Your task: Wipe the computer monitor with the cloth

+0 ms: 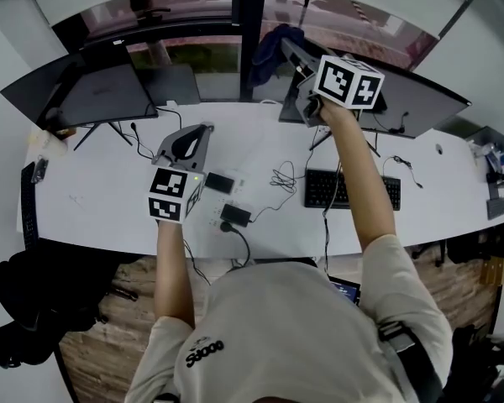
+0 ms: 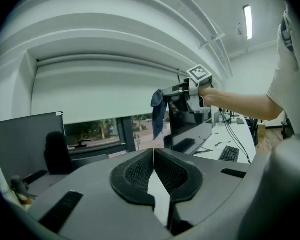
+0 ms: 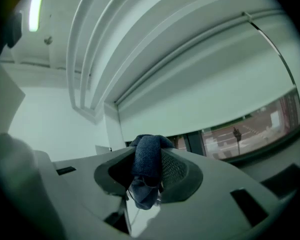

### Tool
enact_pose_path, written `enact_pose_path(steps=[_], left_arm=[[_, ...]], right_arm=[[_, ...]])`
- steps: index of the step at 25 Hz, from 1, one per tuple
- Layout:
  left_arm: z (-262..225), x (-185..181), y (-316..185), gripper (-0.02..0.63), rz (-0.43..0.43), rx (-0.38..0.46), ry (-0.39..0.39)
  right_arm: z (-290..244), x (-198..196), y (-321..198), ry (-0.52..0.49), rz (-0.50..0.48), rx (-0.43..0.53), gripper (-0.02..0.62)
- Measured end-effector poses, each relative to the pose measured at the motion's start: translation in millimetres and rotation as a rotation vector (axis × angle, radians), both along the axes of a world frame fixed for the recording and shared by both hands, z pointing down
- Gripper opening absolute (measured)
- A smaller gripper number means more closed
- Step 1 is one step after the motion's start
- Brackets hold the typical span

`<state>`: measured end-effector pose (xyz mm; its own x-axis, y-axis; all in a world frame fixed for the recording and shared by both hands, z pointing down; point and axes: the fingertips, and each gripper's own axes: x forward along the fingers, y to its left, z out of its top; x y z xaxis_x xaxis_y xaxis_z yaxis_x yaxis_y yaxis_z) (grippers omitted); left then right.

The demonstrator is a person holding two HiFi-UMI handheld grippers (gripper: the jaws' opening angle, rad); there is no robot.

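2 monitors on desk point(image 1: 109, 200): left monitor point(image 1: 92, 95), right monitor point(image 1: 420, 99). 1 blue cloth point(image 3: 146, 166) clamped in right gripper point(image 3: 147, 164) fingers, at right monitor's left edge. Left gripper point(image 2: 154, 169) fingers pressed together. 1 keyboard point(image 1: 353, 190) below right monitor.

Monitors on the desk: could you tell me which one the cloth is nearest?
The right monitor, behind the keyboard; the right gripper holds the blue cloth by its top corner.
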<state>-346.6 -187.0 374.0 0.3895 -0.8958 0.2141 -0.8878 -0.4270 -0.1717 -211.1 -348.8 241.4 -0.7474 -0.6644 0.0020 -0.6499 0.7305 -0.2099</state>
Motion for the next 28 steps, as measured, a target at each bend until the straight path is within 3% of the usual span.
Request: enact_pose_path(steps=[4,8,16,28], left_arm=[[2.2,-8.1,0.9,0.02,-0.016,0.001,0.002],[2.9,-8.6,-1.2,0.02,-0.014,-0.001,0.003],[1.2,-1.7,-5.8,0.018,0.004,-0.001,-0.005],[8.9,10.4,-13.2,0.018,0.021,-0.021,-0.011]], right_arm=[[1.5,3.4,-3.3,-0.261,-0.004,-0.138,0.104],[14.3,7.0,-4.9,-0.293,0.037,-0.161,0.103],[31.7,20.0,-7.9,-0.45,0.044,-0.289,0.103],[78.8,29.1,-11.3,-0.43,0.074,-0.39,0.103]])
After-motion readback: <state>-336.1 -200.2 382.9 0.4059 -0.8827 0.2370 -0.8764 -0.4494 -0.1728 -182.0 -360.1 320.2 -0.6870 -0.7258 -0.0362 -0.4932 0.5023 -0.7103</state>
